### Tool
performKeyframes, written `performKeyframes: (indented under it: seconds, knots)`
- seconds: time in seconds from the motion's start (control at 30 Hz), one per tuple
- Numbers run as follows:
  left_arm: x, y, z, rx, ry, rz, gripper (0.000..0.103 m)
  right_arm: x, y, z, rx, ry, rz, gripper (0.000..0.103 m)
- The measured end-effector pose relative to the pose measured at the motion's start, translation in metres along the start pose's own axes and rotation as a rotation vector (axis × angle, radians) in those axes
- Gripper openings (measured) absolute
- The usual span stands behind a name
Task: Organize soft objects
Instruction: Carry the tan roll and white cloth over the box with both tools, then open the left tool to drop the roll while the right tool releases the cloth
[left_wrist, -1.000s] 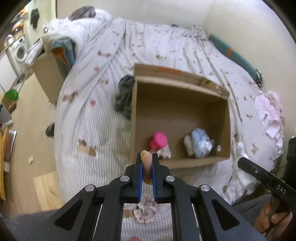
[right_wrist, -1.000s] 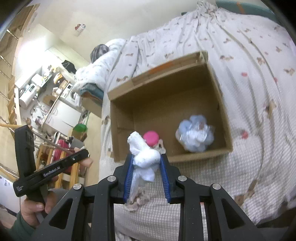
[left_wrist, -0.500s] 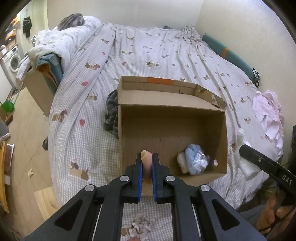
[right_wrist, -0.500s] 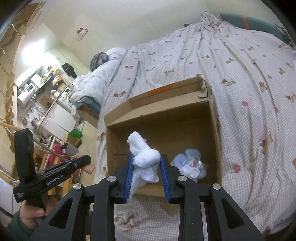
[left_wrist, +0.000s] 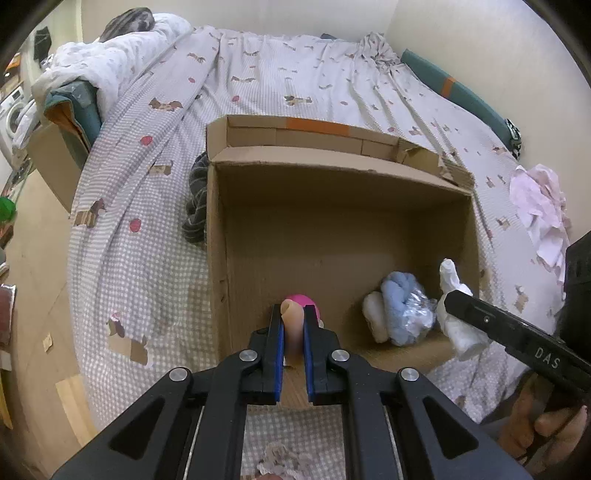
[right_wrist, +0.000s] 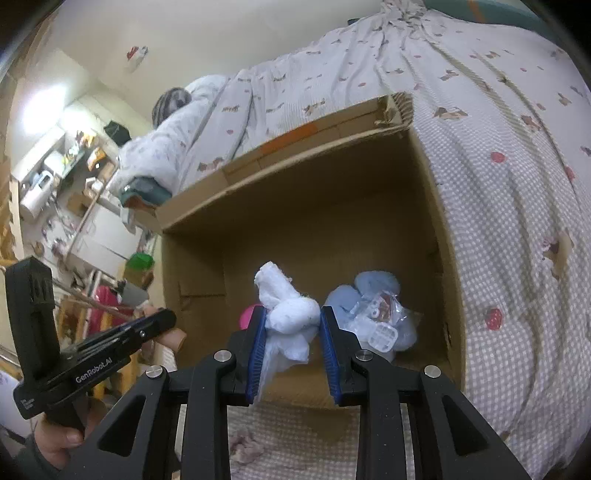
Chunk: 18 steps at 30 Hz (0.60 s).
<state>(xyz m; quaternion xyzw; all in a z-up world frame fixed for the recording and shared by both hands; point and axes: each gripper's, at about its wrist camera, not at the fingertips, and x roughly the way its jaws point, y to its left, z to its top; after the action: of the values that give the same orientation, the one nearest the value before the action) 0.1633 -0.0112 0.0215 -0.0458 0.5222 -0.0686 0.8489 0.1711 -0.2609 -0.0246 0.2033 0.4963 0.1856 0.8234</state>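
Observation:
An open cardboard box (left_wrist: 332, 173) (right_wrist: 436, 206) lies on the bed. My left gripper (left_wrist: 292, 317) is shut on a beige soft piece (left_wrist: 291, 321), held over the box's near left part. My right gripper (right_wrist: 290, 321) is shut on a white knotted cloth (right_wrist: 288, 314), held over the box's near edge; the cloth also shows in the left wrist view (left_wrist: 456, 306). Inside the box lie a pink soft object (left_wrist: 308, 301) (right_wrist: 246, 317) and a blue-and-white bundle with clear plastic (left_wrist: 400, 308) (right_wrist: 376, 314).
The bed (left_wrist: 258, 74) has a checked cover. A dark striped cloth (left_wrist: 195, 206) lies left of the box. Pale pink fabric (left_wrist: 543, 210) lies at the bed's right edge. A small floral cloth (left_wrist: 284, 461) (right_wrist: 245, 445) lies below the grippers. A second box (left_wrist: 55, 158) stands left.
Both grippers have moved forward towards the box, which now looks larger. The white cloth has come over the box's near right corner. Both grips are unchanged.

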Motion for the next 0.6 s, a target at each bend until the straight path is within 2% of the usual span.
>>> performKeyframes:
  seconds: [0.13,0.3,0.5,0.6]
  knots:
    - [0.013,-0.003,-0.007,-0.009,0.027,-0.018,0.009,0.014,-0.002,-0.004,-0.003,0.034,-0.024,0.030]
    - [0.017,-0.019,-0.009,0.076,-0.014,0.034,0.009,0.031,0.000,-0.005,-0.038,0.078,-0.046,0.030]
    - [0.030,-0.011,-0.007,0.040,0.019,0.029,0.009,0.046,0.008,-0.003,-0.067,0.122,-0.052,0.030]
    - [0.032,-0.013,-0.008,0.063,0.018,0.034,0.009,0.052,0.008,-0.005,-0.077,0.141,-0.054,0.030]
